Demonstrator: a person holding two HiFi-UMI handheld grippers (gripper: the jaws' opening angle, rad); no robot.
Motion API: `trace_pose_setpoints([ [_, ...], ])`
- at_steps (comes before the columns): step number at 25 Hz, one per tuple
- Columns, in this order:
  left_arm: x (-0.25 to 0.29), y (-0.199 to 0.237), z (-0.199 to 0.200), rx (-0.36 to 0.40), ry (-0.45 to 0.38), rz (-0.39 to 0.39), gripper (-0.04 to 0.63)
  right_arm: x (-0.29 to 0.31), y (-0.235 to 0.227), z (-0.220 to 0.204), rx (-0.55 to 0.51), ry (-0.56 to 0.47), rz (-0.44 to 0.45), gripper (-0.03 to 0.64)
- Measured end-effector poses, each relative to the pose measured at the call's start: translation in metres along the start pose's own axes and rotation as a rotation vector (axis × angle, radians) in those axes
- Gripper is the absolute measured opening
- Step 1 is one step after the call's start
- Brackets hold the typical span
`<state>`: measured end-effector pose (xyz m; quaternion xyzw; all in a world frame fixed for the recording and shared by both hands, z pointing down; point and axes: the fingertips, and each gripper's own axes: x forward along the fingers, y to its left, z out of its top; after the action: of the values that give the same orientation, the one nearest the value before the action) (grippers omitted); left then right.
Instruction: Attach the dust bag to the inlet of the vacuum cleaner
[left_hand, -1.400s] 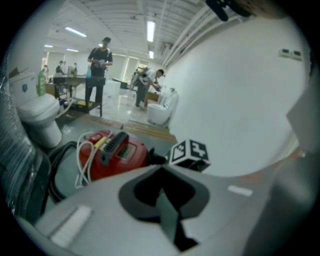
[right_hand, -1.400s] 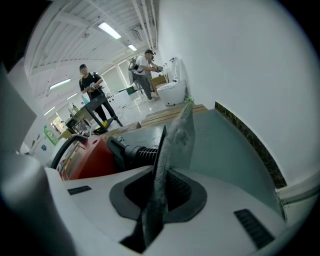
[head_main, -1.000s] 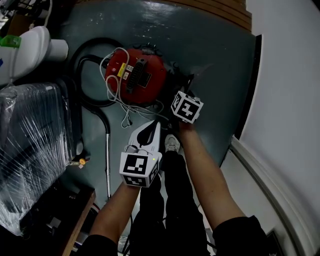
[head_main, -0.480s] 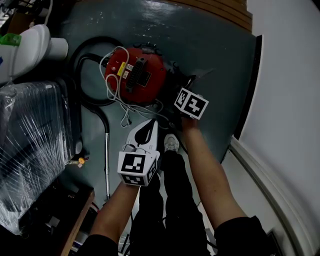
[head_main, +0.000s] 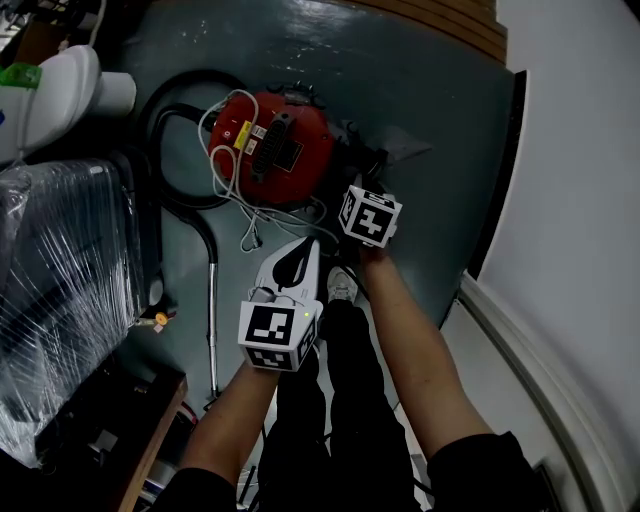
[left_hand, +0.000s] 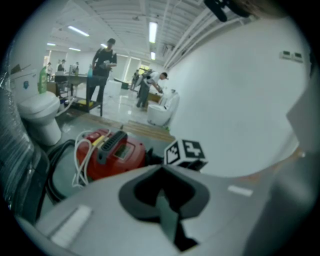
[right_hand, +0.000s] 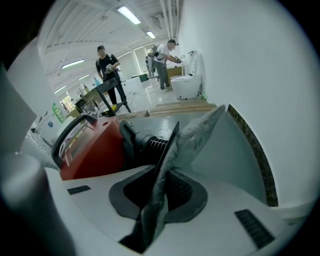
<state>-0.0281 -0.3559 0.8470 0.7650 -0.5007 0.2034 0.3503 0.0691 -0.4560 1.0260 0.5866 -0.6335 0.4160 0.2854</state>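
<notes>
The red vacuum cleaner (head_main: 268, 148) lies on the dark floor, and its black ribbed inlet (right_hand: 148, 142) faces my right gripper. My right gripper (right_hand: 159, 196) is shut on the grey dust bag (right_hand: 196, 134), which stands edge-on between the jaws with its dark collar edge toward the inlet, a short way off it. In the head view the bag (head_main: 402, 149) shows just right of the vacuum, beyond the right gripper (head_main: 366, 200). My left gripper (head_main: 303, 256) hangs back near the person's legs, shut and holding nothing, pointing at the vacuum (left_hand: 111, 153).
A black hose (head_main: 160, 120) loops left of the vacuum, with a metal wand (head_main: 212, 310) and a white cord (head_main: 222, 160) beside it. A white toilet (head_main: 60, 95) and a plastic-wrapped bundle (head_main: 60, 290) stand left. A white wall (head_main: 570, 200) closes the right. People stand far behind.
My right gripper has shifted slightly left and toward the person, and its marker cube has turned a little. The left gripper and the vacuum have barely moved.
</notes>
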Motion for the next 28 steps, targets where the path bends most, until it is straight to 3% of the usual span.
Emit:
trace_pose_setpoints([
  [3, -0.001, 0.001, 0.0, -0.001, 0.006, 0.001, -0.003, -0.005, 0.0, 0.009, 0.063, 0.104, 0.006, 0.038],
  [7, -0.001, 0.004, -0.001, -0.001, 0.006, 0.002, -0.003, -0.007, 0.001, 0.015, 0.055, 0.186, 0.024, 0.038],
  [14, 0.001, 0.009, -0.01, 0.0, 0.009, 0.016, -0.003, 0.006, 0.007, 0.001, -0.063, -0.012, 0.012, 0.041],
  [17, 0.0, 0.008, -0.018, -0.004, 0.007, 0.024, -0.003, 0.012, 0.007, -0.006, -0.096, -0.048, 0.027, 0.043],
  [20, -0.001, 0.009, -0.024, -0.011, 0.015, 0.026, -0.003, 0.011, 0.007, -0.005, -0.048, 0.005, 0.036, 0.043],
  [24, -0.005, 0.007, -0.022, -0.01, 0.012, 0.022, -0.003, 0.005, 0.008, 0.002, 0.051, 0.15, 0.027, 0.043],
  [28, -0.006, 0.009, -0.02, -0.015, 0.004, 0.02, -0.003, 0.005, 0.008, 0.004, 0.021, 0.228, 0.017, 0.044],
])
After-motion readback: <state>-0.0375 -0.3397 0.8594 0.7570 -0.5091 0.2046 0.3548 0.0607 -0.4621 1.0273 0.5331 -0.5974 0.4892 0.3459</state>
